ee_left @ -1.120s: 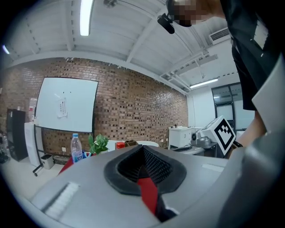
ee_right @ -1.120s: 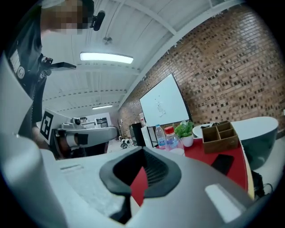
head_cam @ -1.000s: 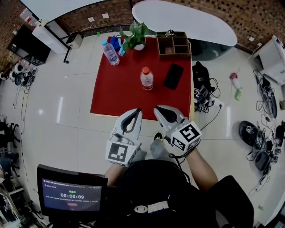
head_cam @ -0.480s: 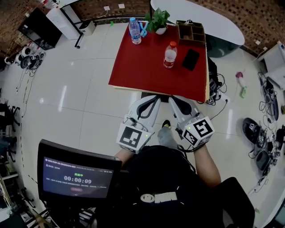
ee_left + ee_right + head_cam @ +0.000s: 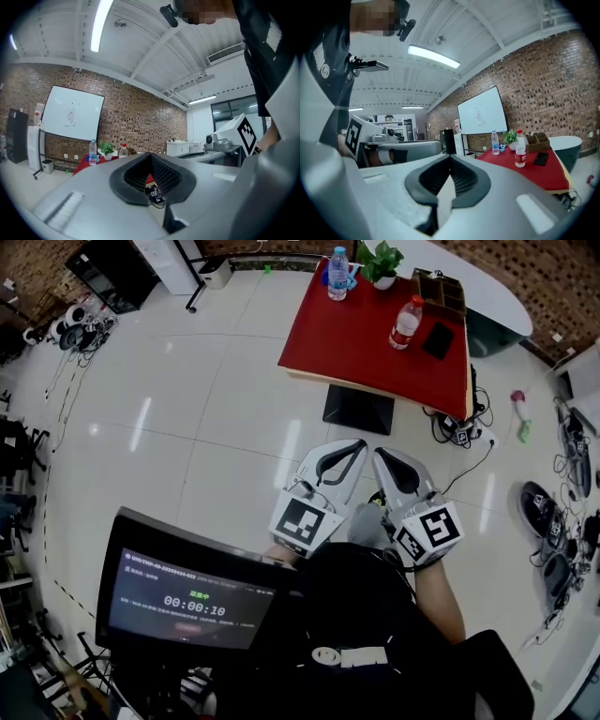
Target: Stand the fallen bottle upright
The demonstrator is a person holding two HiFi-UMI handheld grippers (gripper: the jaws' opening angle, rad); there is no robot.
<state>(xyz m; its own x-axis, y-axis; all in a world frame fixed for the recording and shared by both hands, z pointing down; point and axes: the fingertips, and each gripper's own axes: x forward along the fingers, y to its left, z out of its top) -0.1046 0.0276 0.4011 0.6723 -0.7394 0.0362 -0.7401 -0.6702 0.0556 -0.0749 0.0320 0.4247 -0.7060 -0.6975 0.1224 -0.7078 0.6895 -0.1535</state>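
The red table point(image 5: 361, 343) is far off at the upper right of the head view. On it a red-capped bottle point(image 5: 405, 322) stands upright, and a blue-capped bottle point(image 5: 337, 273) stands upright at the far corner. No bottle lies on its side. My left gripper point(image 5: 354, 446) and right gripper point(image 5: 384, 457) are side by side close to my body, over the floor and well short of the table. Both are shut with nothing between the jaws. The right gripper view shows the red-capped bottle point(image 5: 520, 150) and the blue-capped bottle point(image 5: 495, 143) far ahead of my right gripper point(image 5: 450, 158). My left gripper point(image 5: 150, 154) faces the same table.
A potted plant point(image 5: 380, 263), a wooden organiser point(image 5: 441, 292) and a black phone point(image 5: 437, 340) share the table. A dark mat point(image 5: 358, 409) lies below its near edge. Cables and bags point(image 5: 544, 521) litter the floor at right. A timer screen point(image 5: 187, 601) sits close at lower left.
Both grippers and I have moved back from the table, which has shrunk toward the upper right of the head view. The bottles stayed upright. Both grippers stayed shut.
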